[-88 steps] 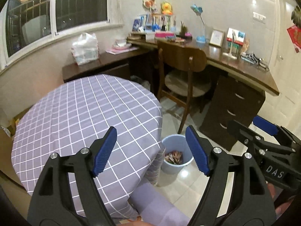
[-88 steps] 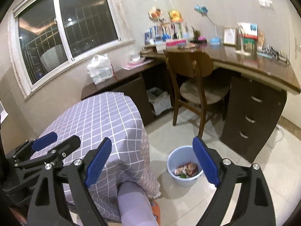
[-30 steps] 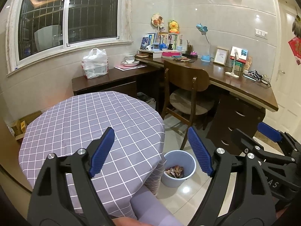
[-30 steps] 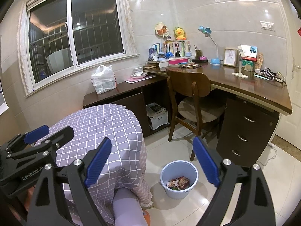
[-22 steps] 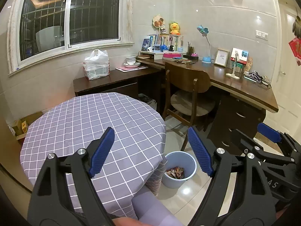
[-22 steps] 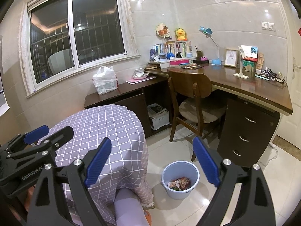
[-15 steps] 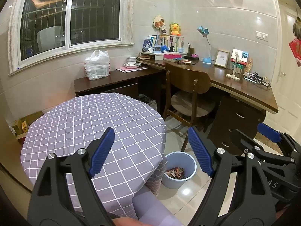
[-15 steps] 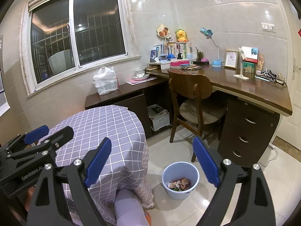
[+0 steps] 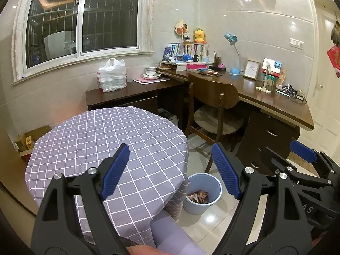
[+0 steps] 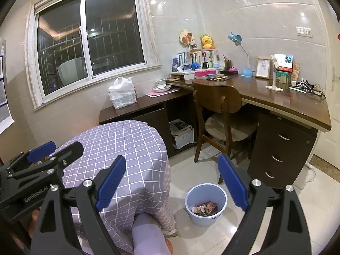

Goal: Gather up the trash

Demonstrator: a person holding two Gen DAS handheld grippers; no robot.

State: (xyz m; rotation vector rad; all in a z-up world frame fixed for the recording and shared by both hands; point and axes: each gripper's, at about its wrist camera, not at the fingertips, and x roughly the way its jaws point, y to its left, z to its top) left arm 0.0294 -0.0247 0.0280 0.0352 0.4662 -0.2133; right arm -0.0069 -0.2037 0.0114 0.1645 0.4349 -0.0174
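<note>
A light blue bin [image 9: 194, 207] stands on the tiled floor beside the round table, with crumpled trash [image 9: 198, 196] in its bottom. The right wrist view shows the same bin [image 10: 201, 218] and the trash [image 10: 205, 208] more fully. My left gripper [image 9: 170, 148] hangs open over the table's edge with nothing between its blue pads. My right gripper [image 10: 171, 159] is open too and empty, held above the floor short of the bin. Each gripper shows in the other's view: the right gripper [image 9: 284, 150] at the right, the left gripper [image 10: 61, 148] at the left.
The round table [image 9: 106, 138] wears a purple checked cloth. Behind the bin stand a wooden chair [image 9: 212, 97] and a dark L-shaped desk [image 9: 276, 104] with drawers [image 10: 280, 155]. A white plastic bag [image 9: 111, 76] sits on the low desk. A person's leg [image 9: 170, 233] is under the table edge.
Since the earliest frames both views have tipped upward, so the bin sits lower in the picture and more wall shows. Over the last second hardly anything shifts. Both jaws stay wide.
</note>
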